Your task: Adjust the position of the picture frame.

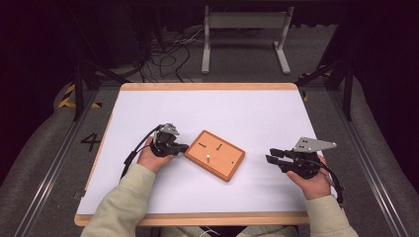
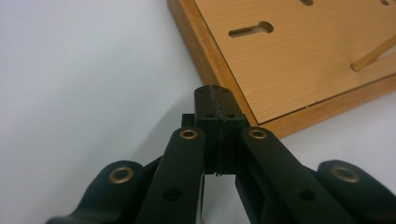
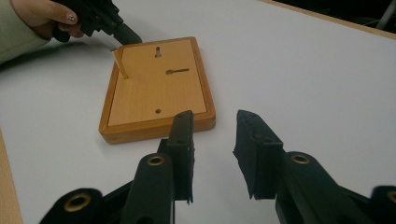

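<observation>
orange-brown wooden board (image 1: 215,154) with paler face – white table (image 1: 247,113), black jaws.

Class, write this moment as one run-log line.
left gripper: shut, at wooden board edge | right gripper: open, empty | peg: upright in board

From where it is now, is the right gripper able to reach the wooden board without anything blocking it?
Probably yes. The right gripper is open and points at the wooden board, with bare white table between them. The left gripper, shut, is at the board's far edge, out of the way.

A lab: dark surroundings, floor cables (image 1: 168,54), metal frame rails (image 1: 49,168), white worktable (image 1: 257,108).
</observation>
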`<state>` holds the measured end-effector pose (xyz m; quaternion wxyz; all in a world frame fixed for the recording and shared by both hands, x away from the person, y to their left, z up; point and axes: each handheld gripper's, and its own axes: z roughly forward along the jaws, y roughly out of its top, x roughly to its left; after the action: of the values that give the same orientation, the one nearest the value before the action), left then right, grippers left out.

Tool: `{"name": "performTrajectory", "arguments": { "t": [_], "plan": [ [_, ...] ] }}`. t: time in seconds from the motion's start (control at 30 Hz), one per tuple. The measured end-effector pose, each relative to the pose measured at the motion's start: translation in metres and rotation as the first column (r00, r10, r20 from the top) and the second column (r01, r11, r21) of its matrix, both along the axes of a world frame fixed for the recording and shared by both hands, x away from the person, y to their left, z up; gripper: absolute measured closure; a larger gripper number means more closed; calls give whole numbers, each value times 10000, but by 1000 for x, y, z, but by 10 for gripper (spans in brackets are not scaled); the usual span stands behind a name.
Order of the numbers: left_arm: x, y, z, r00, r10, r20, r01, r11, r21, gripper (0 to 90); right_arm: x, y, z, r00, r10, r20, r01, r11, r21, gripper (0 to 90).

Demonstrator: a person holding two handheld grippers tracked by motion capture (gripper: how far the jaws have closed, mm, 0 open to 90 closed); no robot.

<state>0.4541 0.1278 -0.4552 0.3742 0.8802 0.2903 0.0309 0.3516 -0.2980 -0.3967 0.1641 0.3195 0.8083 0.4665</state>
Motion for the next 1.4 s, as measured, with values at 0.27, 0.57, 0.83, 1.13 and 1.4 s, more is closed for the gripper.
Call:
{"name": "performTrajectory", "arguments": {
  "t": [0.27, 0.57, 0.83, 1.13, 1.4],
  "plan": [
    [-18, -6, 4, 9978, -657, -123, 655, 9977, -149, 900, 8, 0, -4, 9932, -502, -1046, 467, 9983, -357, 771],
    [-29, -21, 2, 9883, -1502, -263, 1492, 9880, -394, 900, 11, 1, -8, 9845, -973, -1459, 851, 9925, -876, 843],
    [-34, -11, 6, 9960, -888, 82, 892, 9926, -824, 837, 20, 15, -18, 9765, -1456, -1587, 1113, 9721, -2067, 900],
    [-46, 12, 9, 9995, -141, 289, 167, 9954, -940, 749, 42, 38, -31, 9668, -1639, -1962, 989, 9475, -3040, 900],
    [-56, 28, 12, 9991, 200, 363, -154, 9924, -1218, 651, 57, 54, -38, 9549, -1850, -2321, 924, 9284, -3600, 900]
  ]
}}
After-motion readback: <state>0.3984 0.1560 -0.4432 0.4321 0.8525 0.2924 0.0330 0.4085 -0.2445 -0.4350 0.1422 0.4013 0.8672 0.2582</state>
